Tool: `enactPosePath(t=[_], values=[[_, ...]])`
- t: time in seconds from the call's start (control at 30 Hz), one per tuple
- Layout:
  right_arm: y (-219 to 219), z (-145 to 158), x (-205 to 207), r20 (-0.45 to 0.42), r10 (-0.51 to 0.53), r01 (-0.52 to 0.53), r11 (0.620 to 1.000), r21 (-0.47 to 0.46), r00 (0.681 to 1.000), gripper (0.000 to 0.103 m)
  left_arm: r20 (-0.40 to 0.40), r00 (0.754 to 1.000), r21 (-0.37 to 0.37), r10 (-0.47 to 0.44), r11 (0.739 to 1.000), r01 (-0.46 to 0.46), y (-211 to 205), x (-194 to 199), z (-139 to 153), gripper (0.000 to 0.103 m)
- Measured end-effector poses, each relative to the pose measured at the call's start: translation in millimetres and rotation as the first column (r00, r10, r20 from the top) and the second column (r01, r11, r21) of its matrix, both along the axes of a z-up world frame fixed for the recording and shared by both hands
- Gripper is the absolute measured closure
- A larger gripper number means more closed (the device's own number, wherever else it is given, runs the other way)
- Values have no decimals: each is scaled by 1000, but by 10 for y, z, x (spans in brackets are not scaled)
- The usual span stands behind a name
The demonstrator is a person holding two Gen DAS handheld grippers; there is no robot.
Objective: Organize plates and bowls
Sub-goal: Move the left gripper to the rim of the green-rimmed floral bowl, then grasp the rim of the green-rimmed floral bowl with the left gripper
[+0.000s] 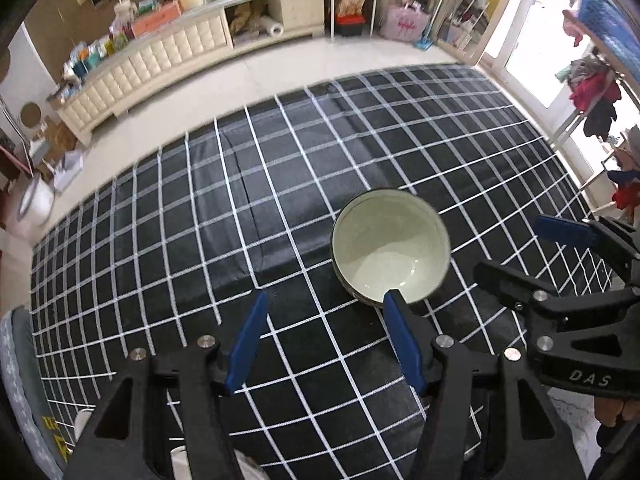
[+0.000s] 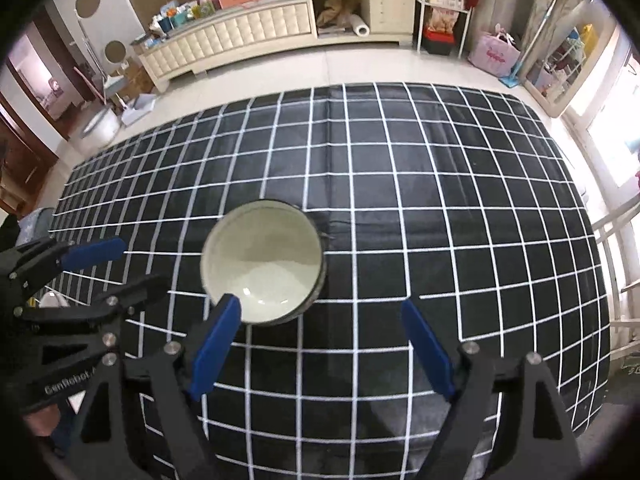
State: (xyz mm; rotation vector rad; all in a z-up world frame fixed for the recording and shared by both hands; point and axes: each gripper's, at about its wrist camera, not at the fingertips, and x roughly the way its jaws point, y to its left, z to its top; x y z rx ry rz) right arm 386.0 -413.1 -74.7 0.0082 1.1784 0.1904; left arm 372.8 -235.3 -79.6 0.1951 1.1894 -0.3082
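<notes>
Nearest the lens in the left wrist view are the left tongs [image 1: 324, 340]: black angular arms with silver rivets, tipped with flat blue pads, spread wide and holding nothing. The right-hand pad overlaps the near rim of the bowl [image 1: 391, 247] in the picture; whether it touches cannot be told. The right tongs [image 1: 516, 248] enter at that view's right edge, one blue pad and one black arm spread apart, empty, with the white letters "DAS" readable on the black body.

In the right wrist view the right tongs [image 2: 322, 344] are likewise wide open and empty, their left pad overlapping the near rim of the bowl [image 2: 263, 262]. The left tongs [image 2: 120, 264] show at that view's left edge, and here the body reads "GenRobot", a word the other view does not show.

The bowl is round and glazed, pale cream-green inside with a dark outer wall and a thin dark rim. It stands upright and empty on the surface [image 2: 460, 216], near the middle of it and somewhat toward the near edge. The surface is covered in black cloth with a white grid, creased along fold lines.

Beyond the far edge, a cream tufted cabinet [image 2: 256, 36] with cluttered top stands against the wall, and a pink bag [image 2: 494, 54] sits on the tiled floor. Only the left view shows clothes [image 1: 596, 92] hanging at the right by the bright windows.
</notes>
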Motion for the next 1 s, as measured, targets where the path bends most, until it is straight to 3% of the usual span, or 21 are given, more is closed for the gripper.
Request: enactPosePath(t=[0.1, 0.3, 0.4, 0.47, 0.67, 0.8, 1.0], values=[[5, -103, 101, -15, -7, 7, 1000, -18, 1000, 18, -23, 1000, -3, 10, 1000, -10, -1, 119, -121, 45], [-26, -330, 240, -73, -29, 32, 999, 31, 997, 31, -53, 999, 27, 3, 1000, -2, -39, 303, -361, 45], [-41, -418, 296, -97, -38, 41, 999, 29, 995, 43, -61, 998, 37, -1, 999, 3, -44, 369, -435, 45], [-34, -476, 310, -123, -35, 39, 999, 31, 992, 65, -76, 997, 27, 0, 1000, 2, -58, 407, -496, 49], [-43, -550, 334, -152, -25, 33, 998, 49, 988, 66, -117, 992, 6, -44, 999, 45, -165, 427, -614, 73], [-50, -550, 347, -154, -24, 32, 998, 47, 988, 66, -130, 990, 22, -54, 998, 57, -303, 464, -709, 80], [-13, -598, 385, -165, -26, 42, 995, 95, 986, 77, -142, 986, 30, -84, 996, 89, -388, 481, -808, 88]])
